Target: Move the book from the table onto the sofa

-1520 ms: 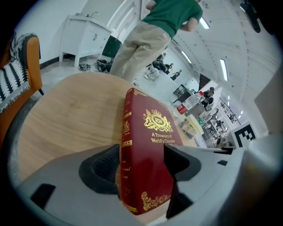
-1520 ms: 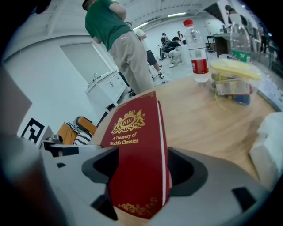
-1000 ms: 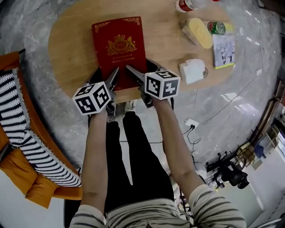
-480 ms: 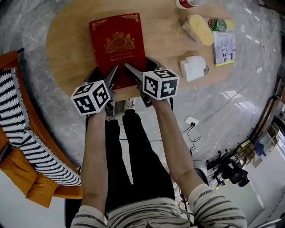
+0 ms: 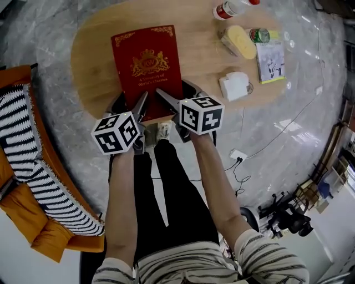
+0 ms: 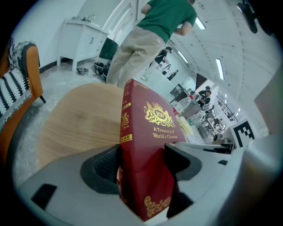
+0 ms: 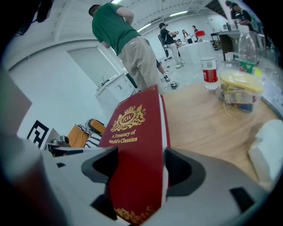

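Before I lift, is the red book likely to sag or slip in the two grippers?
Probably stiff: the book looks like a thick hardcover, so it shouldn't sag. Likely heavy, and the left gripper and right gripper clamp only its near edge, so the far end may dip.

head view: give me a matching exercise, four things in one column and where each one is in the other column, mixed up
Things
1. book
2. sofa
3. bottle
4. white pack

Places
a. at the far edge of the table
b. gripped at its near end by the left gripper and the right gripper
c. off the table, to the person's left
d. on the table, right of the book

Pairs: 1-b, 2-c, 3-a, 4-d
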Demonstrator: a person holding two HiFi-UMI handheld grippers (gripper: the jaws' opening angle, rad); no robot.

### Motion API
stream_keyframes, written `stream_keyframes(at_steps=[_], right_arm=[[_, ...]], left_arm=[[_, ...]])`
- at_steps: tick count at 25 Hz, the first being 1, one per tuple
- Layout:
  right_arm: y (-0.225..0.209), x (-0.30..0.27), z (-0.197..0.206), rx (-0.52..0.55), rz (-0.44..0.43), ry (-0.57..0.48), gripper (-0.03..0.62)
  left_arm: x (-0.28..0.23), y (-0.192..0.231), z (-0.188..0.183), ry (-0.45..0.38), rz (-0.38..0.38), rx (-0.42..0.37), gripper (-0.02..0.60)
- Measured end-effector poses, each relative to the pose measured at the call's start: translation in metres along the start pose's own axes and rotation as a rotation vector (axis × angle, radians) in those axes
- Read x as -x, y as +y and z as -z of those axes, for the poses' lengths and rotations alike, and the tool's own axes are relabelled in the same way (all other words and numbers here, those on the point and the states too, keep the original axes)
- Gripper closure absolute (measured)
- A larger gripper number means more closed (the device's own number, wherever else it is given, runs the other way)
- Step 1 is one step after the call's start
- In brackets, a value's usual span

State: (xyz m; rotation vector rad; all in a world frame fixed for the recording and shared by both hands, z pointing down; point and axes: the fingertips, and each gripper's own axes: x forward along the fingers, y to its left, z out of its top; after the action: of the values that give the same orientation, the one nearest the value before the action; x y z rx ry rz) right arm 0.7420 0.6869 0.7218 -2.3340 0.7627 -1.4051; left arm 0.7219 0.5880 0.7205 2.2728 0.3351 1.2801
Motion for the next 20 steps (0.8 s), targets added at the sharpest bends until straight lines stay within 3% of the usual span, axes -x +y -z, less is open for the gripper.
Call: stream_keyframes(at_steps=[10,20], right_arm=[[0.067,0.066,-0.019,0.035,-0.009,-0.018,0.247],[0.133,0.148,-0.043,0.041,0.015,-0.079,0.249]], left_arm=[[0.089,-0.034,-0.017,-0.052,-0.005,0.020,0.267],[0.179,-0.083,-0.044,-0.083,0.025,-0.038,0.267]])
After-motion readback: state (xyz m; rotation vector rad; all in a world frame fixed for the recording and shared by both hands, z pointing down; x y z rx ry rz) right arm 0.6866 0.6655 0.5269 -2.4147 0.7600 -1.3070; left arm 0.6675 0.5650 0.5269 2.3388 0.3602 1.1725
